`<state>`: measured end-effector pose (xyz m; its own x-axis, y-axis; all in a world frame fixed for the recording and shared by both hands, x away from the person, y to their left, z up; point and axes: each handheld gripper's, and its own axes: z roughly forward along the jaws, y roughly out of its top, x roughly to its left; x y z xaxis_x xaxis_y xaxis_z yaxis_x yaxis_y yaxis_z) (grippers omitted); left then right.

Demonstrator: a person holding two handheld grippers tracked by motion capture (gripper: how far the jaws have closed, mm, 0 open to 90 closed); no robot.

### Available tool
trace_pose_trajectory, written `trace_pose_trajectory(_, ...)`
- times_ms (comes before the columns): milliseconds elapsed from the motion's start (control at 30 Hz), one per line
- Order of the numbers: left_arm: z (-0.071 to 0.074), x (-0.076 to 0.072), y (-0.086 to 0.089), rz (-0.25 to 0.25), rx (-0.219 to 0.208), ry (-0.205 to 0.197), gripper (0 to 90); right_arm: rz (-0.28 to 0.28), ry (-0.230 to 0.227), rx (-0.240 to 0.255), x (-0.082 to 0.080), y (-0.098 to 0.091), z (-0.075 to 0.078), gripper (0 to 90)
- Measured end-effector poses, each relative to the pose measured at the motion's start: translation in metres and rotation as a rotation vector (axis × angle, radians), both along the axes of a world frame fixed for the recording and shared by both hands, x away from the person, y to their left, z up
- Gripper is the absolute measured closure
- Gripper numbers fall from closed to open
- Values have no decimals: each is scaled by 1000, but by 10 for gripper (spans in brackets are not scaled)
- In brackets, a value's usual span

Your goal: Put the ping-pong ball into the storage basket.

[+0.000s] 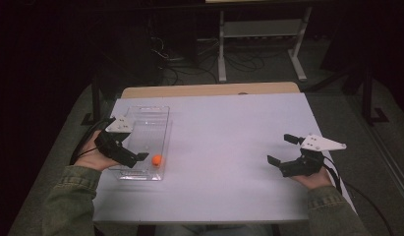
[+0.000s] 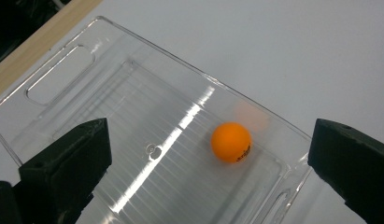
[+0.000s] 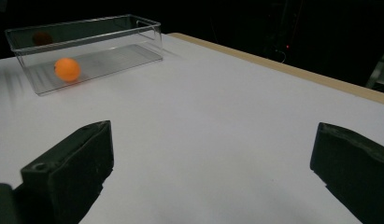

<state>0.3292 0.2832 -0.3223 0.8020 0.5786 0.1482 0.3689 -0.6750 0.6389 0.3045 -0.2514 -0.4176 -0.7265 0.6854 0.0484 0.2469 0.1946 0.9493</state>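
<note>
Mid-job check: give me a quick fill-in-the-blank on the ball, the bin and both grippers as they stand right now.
1. The orange ball lies inside the clear plastic ____.
2. The left gripper hangs over the bin with its jaws ____, holding nothing.
3. The right gripper is open above the ____ table, well away from the bin.
4. The colour of the ball is ____.

Missing words: bin; open; white; orange

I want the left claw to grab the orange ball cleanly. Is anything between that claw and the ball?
Nothing visible does. The left claw hangs open above the clear bin, and the orange ball lies alone on the bin's floor near one end wall, with open space above it.
</note>
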Motion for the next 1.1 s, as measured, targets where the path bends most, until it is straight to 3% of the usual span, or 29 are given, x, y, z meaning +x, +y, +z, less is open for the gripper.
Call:
trace_pose_trajectory(533,4,-13,17,49,-83,-57,0,1,-3,0,0,0,0,0)
trace_pose_trajectory(867,-1,-21,24,74,-116,-87,0,3,-5,-1,0,0,0,0)
trace_pose_trajectory(1100,-3,-26,27,82,-165,-103,0,3,-5,-4,-1,0,0,0)
